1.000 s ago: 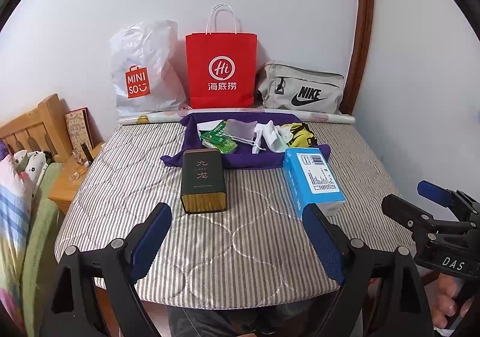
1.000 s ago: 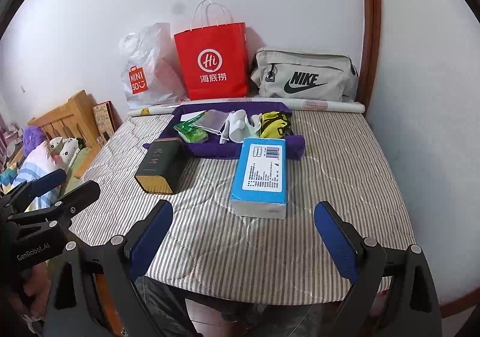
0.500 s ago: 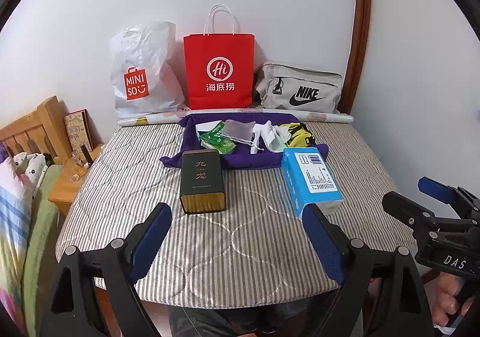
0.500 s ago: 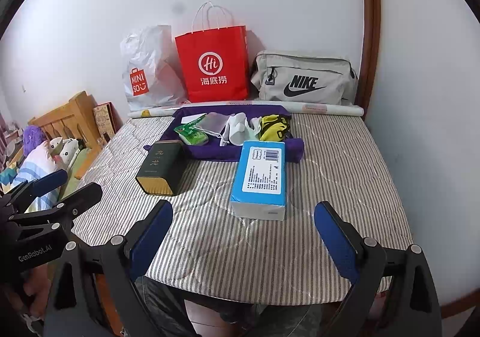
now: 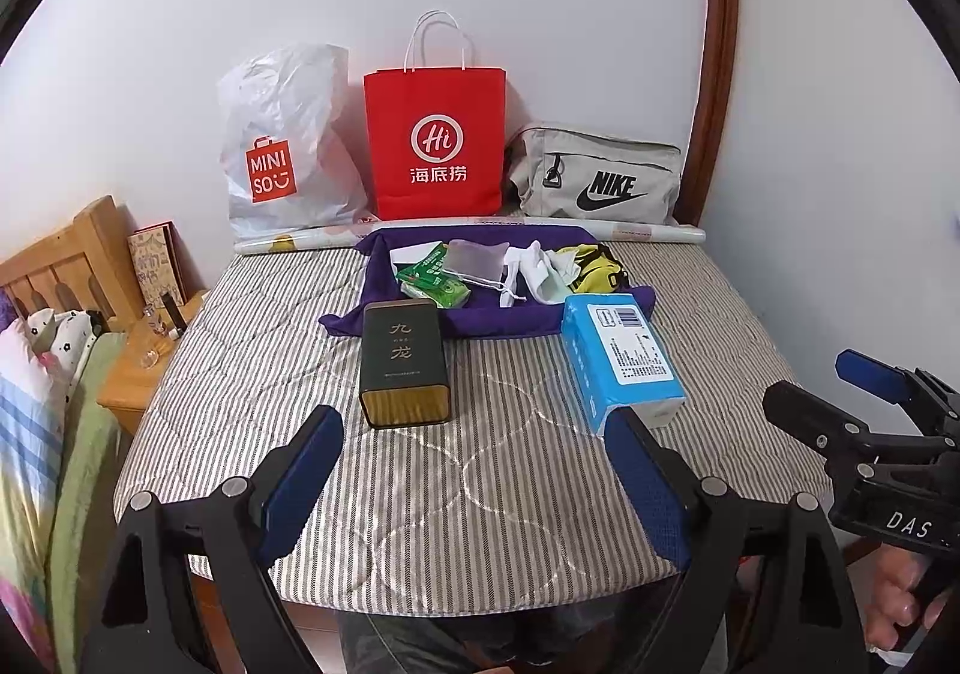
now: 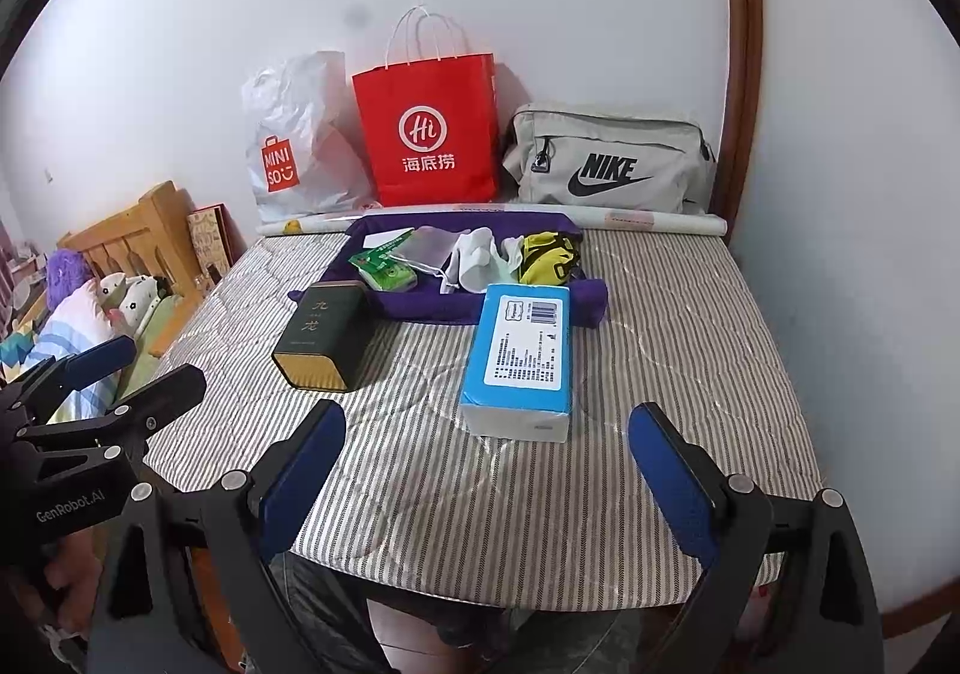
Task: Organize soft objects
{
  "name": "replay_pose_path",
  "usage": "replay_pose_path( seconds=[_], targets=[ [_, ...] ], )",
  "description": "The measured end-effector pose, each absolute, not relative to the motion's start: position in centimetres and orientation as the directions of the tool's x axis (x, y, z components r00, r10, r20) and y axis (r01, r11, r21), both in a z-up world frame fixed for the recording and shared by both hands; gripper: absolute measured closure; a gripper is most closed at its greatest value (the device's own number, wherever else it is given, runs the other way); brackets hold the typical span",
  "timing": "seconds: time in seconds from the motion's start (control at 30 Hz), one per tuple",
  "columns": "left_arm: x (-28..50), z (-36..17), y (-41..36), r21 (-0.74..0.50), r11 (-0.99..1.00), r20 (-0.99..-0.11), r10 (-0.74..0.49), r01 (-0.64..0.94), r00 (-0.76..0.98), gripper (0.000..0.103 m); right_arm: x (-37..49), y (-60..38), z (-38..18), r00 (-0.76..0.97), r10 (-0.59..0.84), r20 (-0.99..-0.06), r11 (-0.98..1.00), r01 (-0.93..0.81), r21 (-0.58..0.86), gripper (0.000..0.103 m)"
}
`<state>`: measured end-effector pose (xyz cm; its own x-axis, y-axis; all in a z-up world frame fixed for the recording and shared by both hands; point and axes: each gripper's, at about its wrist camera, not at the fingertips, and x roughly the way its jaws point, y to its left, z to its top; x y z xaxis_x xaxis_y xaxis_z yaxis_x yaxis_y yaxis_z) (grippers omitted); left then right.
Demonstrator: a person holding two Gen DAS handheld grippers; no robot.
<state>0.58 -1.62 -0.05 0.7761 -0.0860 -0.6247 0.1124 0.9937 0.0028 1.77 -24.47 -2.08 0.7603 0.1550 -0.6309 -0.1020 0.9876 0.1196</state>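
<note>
nothing has moved: left gripper (image 5: 474, 479) and right gripper (image 6: 489, 470) hover, jaws wide and empty, over the striped table (image 5: 510, 488).

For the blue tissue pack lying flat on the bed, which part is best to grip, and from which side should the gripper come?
Probably across its two long side faces, coming from above at the near end. The blue tissue pack lies flat, label up, long axis pointing away, and looks narrower than the open right gripper. Both long sides are free; the purple cloth only meets its far end.
</note>
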Motion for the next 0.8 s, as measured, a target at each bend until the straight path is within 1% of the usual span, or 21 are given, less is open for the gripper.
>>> replay_pose_path(
  seconds=[0.8],
  targets=[
    [0.43,-0.08,-1.7,0.007,0.993,-0.624,-0.086,0.115,0.777,0.015,1.63,-24.36,-1.91,0.764,0.157,-0.626,0.987,-0.106,0.118,0.008]
  ],
)
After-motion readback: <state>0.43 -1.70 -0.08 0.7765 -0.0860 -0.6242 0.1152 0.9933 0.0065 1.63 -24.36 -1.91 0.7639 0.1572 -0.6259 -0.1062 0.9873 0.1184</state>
